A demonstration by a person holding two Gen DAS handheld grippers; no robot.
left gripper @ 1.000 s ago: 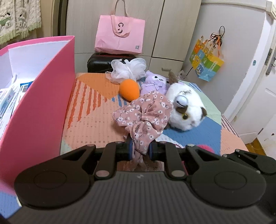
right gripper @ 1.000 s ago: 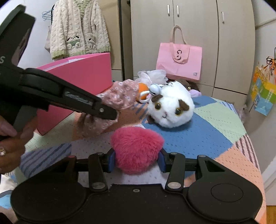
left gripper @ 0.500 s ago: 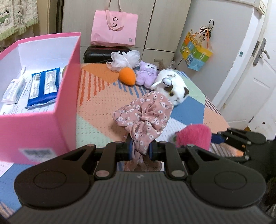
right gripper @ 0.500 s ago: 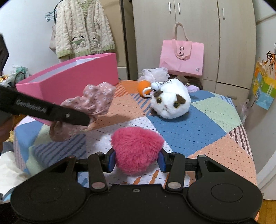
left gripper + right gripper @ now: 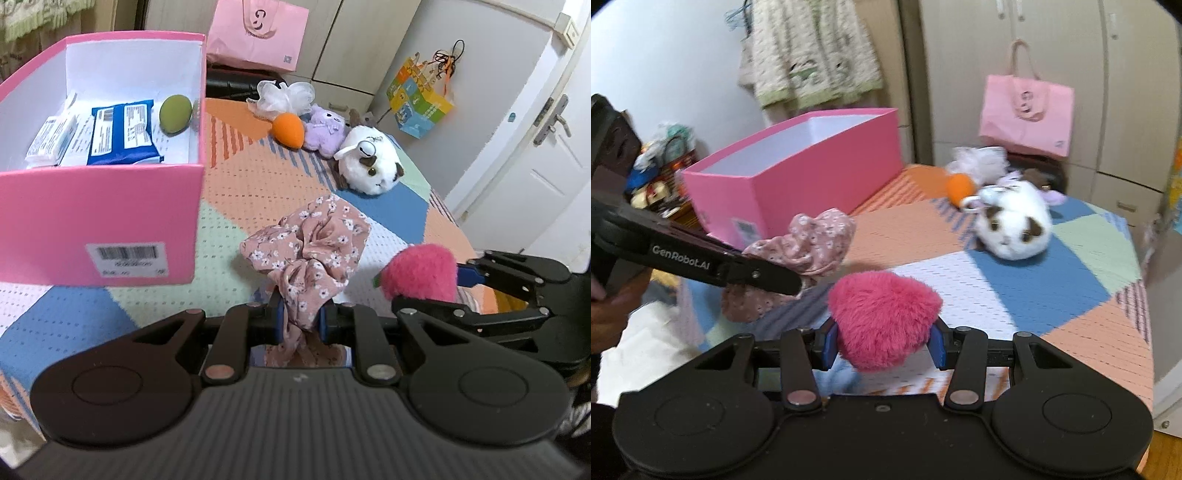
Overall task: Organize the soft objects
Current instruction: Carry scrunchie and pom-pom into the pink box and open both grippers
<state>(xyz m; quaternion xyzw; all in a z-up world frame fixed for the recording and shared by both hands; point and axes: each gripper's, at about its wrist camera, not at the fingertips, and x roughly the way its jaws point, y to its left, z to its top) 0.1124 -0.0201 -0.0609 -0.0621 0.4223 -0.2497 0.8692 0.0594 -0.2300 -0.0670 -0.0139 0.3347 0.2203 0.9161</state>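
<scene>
left gripper (image 5: 301,321) clenched on floral scrunchie (image 5: 310,251), right of pink box (image 5: 99,218) corner | right gripper (image 5: 882,345) gripped fuzzy pink ball (image 5: 882,317) | open quilt (image 5: 1034,288) lay ahead

A dusty-pink floral scrunchie (image 5: 310,251), a magenta pom-pom (image 5: 882,314), a pink box (image 5: 99,218), and a patchwork bedcover (image 5: 251,177).

Right wrist view blurry all over. Purple plush (image 5: 1052,195) mostly hidden behind white plush (image 5: 1015,229). Pink box (image 5: 99,206) cut off by left edge; barcode label (image 5: 127,258) print too small to read. Floral scrunchie (image 5: 310,258) bottom hidden behind left gripper (image 5: 300,319). Brown toy (image 5: 356,117) barely peeks out.
</scene>
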